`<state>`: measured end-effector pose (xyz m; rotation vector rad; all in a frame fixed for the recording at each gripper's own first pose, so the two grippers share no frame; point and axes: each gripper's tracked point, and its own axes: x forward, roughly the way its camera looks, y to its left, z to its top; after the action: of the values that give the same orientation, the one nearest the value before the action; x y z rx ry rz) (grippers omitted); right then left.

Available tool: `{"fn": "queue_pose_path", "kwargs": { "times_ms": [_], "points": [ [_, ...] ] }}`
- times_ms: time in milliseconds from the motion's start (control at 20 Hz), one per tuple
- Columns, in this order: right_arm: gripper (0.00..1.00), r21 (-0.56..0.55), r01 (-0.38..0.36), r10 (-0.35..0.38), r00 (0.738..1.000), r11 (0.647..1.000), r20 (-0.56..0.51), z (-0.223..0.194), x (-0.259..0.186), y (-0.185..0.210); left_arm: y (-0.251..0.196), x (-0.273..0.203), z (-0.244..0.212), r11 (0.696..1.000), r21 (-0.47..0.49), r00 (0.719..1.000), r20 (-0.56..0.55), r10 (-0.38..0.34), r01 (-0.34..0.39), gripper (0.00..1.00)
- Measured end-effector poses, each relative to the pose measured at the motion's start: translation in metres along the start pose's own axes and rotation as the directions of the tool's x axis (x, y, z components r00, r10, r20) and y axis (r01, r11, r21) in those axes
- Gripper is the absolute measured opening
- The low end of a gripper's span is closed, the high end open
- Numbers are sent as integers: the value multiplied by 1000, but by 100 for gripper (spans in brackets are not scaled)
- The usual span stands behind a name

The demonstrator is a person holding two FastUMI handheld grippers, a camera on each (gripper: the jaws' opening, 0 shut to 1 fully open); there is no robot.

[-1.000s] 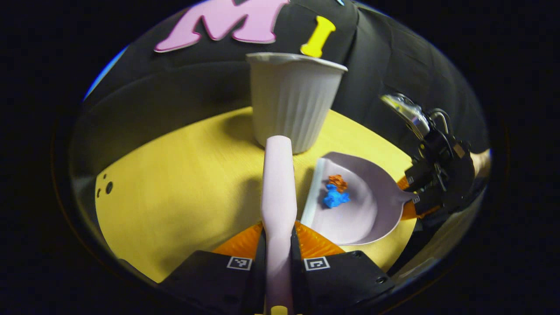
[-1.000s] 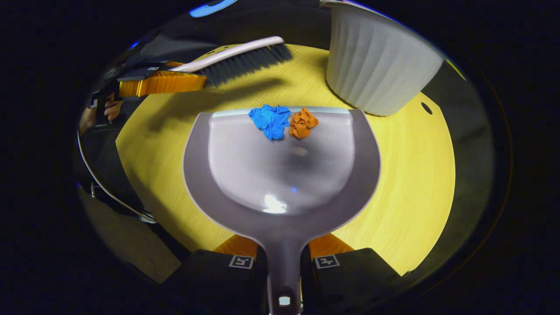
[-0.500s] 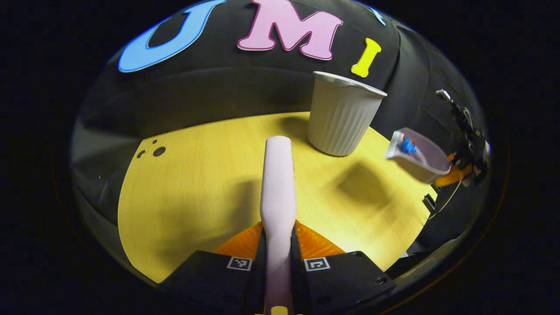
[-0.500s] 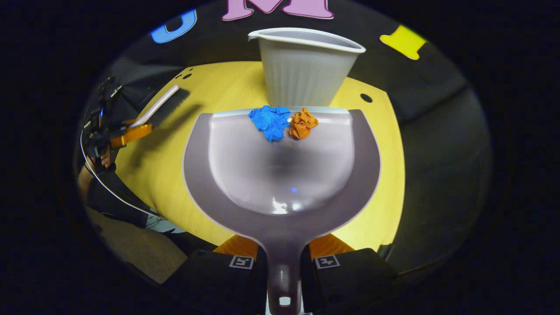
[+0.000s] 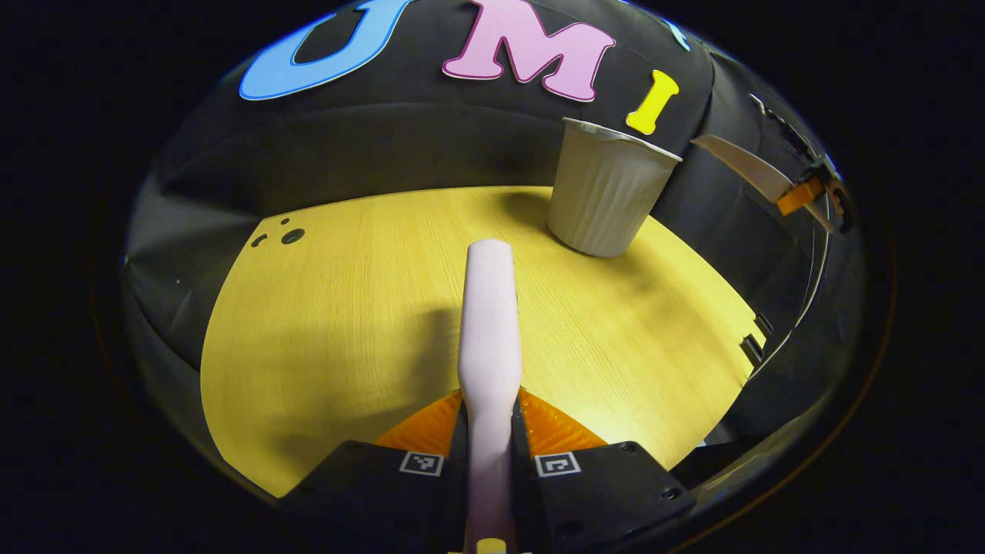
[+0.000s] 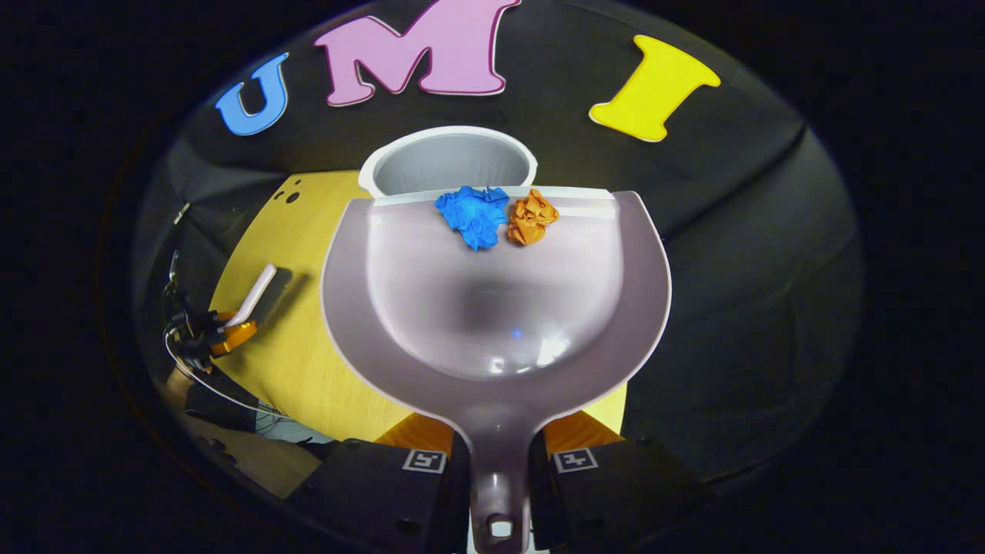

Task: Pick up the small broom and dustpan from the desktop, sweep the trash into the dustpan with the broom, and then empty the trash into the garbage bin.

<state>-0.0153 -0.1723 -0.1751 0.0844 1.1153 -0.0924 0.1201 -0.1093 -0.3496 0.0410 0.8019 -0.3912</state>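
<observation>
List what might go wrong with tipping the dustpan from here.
1. The blue wad and orange wad sit right at the dustpan lip, which is wider than the bin's opening; they may spill past the rim.
2. The bin looks light, so a knock from the lip could topple it.

- Broom: bristles hidden beneath its own back.
- Garbage bin: near rim and body hidden behind dustpan.

Left gripper and right gripper both clamped closed, held aloft.
</observation>
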Motion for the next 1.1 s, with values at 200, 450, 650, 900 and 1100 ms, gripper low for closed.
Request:
{"fn": "queue_pose_path", "kwargs": {
  "times_ms": [200, 450, 650, 900, 1100],
  "points": [
    [35, -24, 27, -27, 1000, 999, -10, 44, -5, -26, -3, 1, -1, 1000, -11, 1000, -12, -22, 22, 29],
    [35, -123, 95, -108, 989, 988, -99, 72, 9, -48, -5, 4, -6, 999, 0, 999, -34, -33, 33, 29],
    [35, -204, 106, -144, 973, 973, -181, 86, 21, -52, -7, 4, -10, 999, -9, 998, -49, -38, 38, 31],
    [34, -298, 108, -194, 942, 948, -275, 99, 29, -54, -8, 5, -14, 999, -14, 997, -61, -49, 48, 32],
    [35, -377, 99, -239, 907, 921, -347, 109, 30, -50, -7, 7, -16, 999, -22, 996, -73, -50, 48, 25]
  ]
}}
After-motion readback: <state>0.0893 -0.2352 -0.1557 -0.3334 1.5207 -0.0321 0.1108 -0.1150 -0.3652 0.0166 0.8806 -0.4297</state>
